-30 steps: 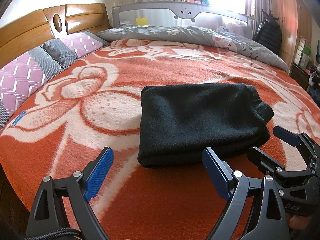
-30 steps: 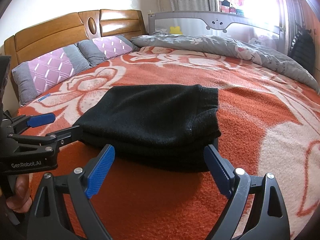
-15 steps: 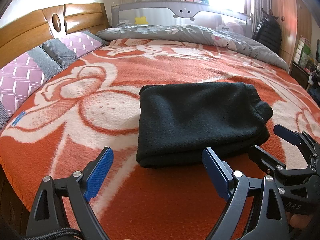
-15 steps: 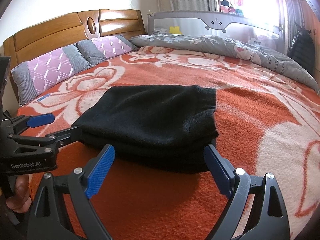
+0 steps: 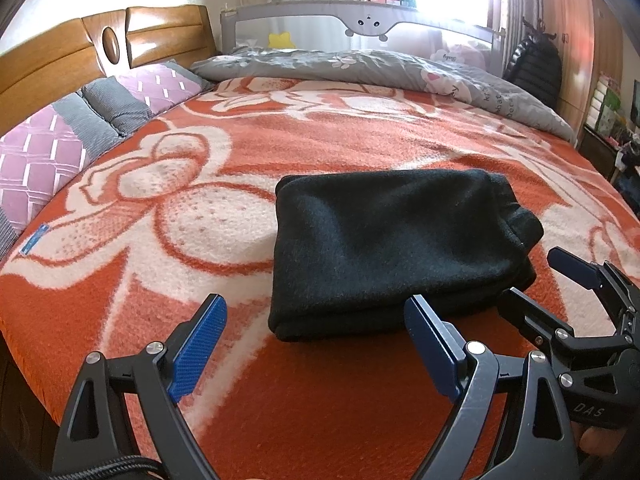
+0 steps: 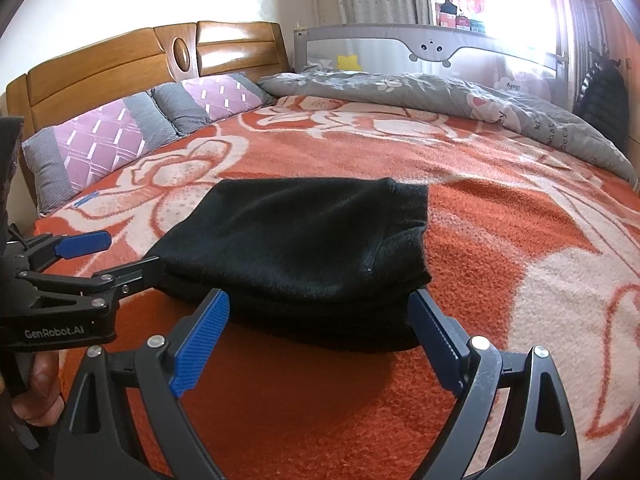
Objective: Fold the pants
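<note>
The black pants (image 5: 392, 244) lie folded into a thick rectangular stack on the orange-and-cream floral blanket (image 5: 304, 392). My left gripper (image 5: 316, 344) hovers open just in front of the stack's near left corner, nothing between its blue pads. The right gripper (image 5: 540, 276) shows open at the stack's right end in the left wrist view. In the right wrist view the same pants (image 6: 304, 248) fill the middle, and my right gripper (image 6: 320, 340) stands open at their near edge, empty. The left gripper (image 6: 116, 256) appears at the left, open, beside the stack's left corner.
Purple and grey pillows (image 5: 52, 148) line the wooden headboard (image 5: 112, 44) on the left. A grey quilt (image 5: 360, 68) is bunched along the far side under a grey bed rail (image 5: 360, 24). A dark jacket (image 5: 536, 72) hangs at the far right. A hand (image 6: 40, 392) holds the left gripper.
Both grippers have drawn back very slightly from the folded pants. The stack itself lies the same.
</note>
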Motion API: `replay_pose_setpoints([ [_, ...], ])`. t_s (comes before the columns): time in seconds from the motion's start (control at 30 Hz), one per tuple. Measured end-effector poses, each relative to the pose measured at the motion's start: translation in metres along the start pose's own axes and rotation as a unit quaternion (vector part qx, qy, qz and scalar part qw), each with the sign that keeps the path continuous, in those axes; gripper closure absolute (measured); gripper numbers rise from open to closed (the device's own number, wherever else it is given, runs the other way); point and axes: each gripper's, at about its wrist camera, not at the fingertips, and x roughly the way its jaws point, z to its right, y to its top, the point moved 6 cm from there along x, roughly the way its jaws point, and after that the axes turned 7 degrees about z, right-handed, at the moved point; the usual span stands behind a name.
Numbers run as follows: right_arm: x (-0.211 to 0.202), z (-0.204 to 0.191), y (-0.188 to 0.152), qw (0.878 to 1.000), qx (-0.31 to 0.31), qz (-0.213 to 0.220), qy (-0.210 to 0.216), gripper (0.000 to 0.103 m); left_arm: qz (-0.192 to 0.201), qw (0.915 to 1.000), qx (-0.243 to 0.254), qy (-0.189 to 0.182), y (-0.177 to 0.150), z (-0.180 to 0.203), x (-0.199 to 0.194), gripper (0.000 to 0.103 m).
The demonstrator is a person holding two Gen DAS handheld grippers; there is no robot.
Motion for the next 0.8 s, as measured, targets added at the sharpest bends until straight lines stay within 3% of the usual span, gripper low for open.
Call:
replay_pose_setpoints([
  [0.8, 0.002, 0.018, 0.01, 1.0, 0.012, -0.009, -0.013, 0.012, 0.004, 1.0, -0.002, 0.009, 0.014, 0.0, -0.001, 0.012],
])
